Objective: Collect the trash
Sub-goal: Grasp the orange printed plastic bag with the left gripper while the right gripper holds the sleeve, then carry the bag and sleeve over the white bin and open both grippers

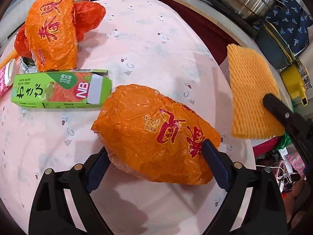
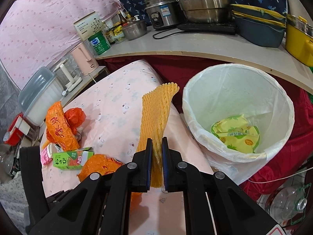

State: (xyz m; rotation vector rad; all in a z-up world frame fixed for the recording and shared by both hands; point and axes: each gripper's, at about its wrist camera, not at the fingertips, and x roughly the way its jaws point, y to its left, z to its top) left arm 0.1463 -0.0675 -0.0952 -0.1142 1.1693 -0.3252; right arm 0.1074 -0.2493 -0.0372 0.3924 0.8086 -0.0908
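Observation:
A crumpled orange plastic bag point(image 1: 152, 129) with red print lies on the pink tablecloth point(image 1: 146, 45). My left gripper point(image 1: 154, 145) stands open astride it, a blue pad at each side of the bag. My right gripper point(image 2: 157, 143) is shut on a yellow foam net sleeve point(image 2: 156, 113), which sticks up from the jaws between the table and the bin. In the left wrist view the sleeve point(image 1: 252, 90) hangs at the table's right edge. The bin point(image 2: 283, 101) has a white liner and holds a green-and-yellow wrapper point(image 2: 236, 133).
At the table's far left lie a green carton point(image 1: 58, 90), a second orange bag point(image 1: 52, 33), a red bag point(image 1: 88, 15), crumpled foil point(image 1: 27, 66) and a pink bottle point(image 1: 4, 80). A shelf point(image 2: 195, 45) behind carries pots and jars. Red cloth point(image 2: 273, 168) surrounds the bin.

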